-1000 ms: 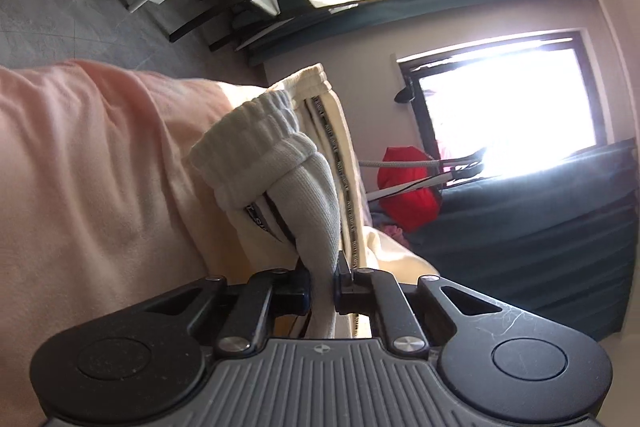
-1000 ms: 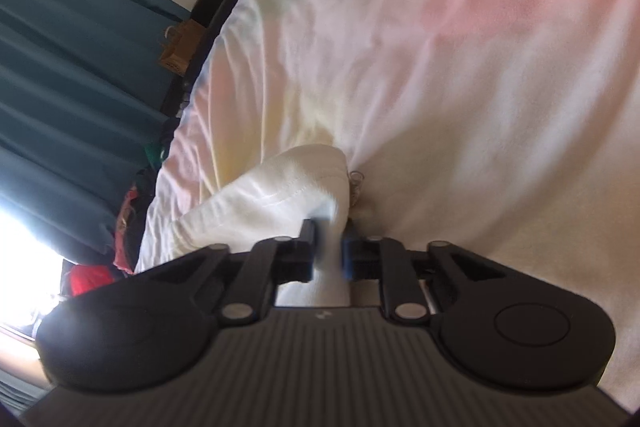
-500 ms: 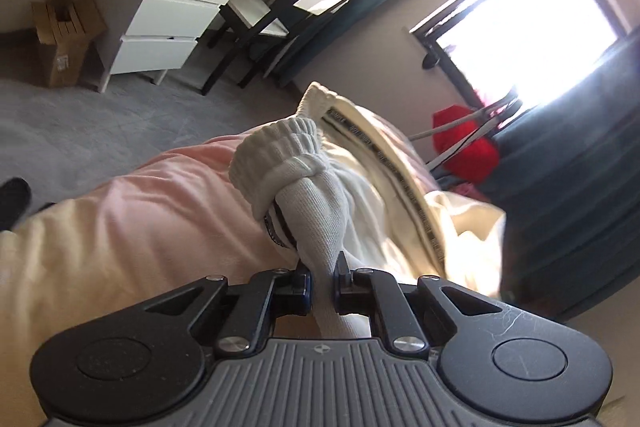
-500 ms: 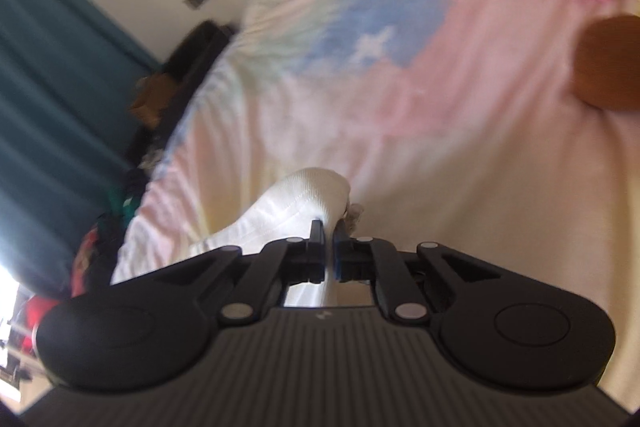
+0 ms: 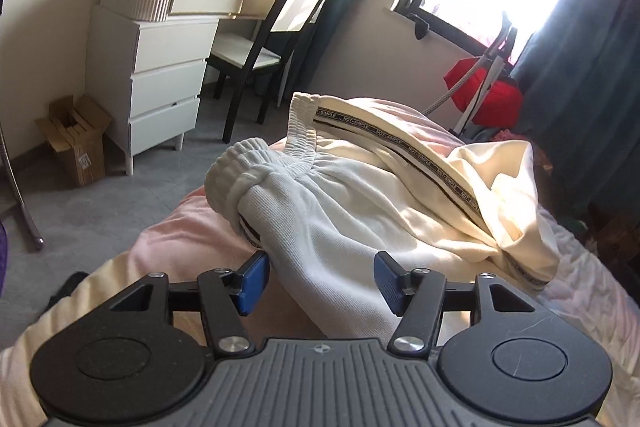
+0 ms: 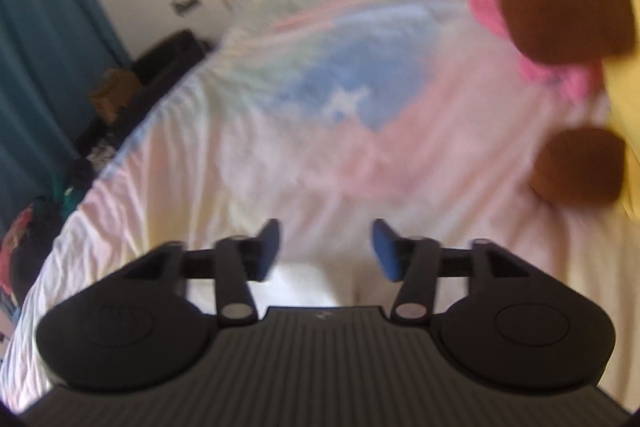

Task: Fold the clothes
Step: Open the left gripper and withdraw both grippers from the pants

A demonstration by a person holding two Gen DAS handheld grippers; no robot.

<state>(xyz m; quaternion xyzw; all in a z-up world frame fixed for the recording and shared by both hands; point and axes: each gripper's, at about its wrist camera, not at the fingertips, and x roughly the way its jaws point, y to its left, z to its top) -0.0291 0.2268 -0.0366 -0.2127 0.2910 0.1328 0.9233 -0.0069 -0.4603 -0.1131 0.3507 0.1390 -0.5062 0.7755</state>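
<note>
Cream-white jogging trousers (image 5: 360, 195) with a black lettered side stripe lie folded over on the pink bed cover (image 5: 168, 239), their ribbed cuffs toward the bed's foot. My left gripper (image 5: 320, 281) is open, its blue pads on either side of one trouser leg without pinching it. My right gripper (image 6: 325, 247) is open over the pastel bed cover (image 6: 320, 155); a bit of white trouser cloth (image 6: 308, 285) lies just under and behind its fingers. The right wrist view is blurred.
A white chest of drawers (image 5: 148, 79), a desk with a black chair (image 5: 272, 39) and a cardboard box (image 5: 76, 139) stand beyond the bed's foot. A red bag (image 5: 484, 91) sits under the window. A brown and pink soft toy (image 6: 560, 3) lies near the pillows.
Both grippers have opened and let go of the trousers, which now lie on the bed. Both have swung round, so each view has turned.
</note>
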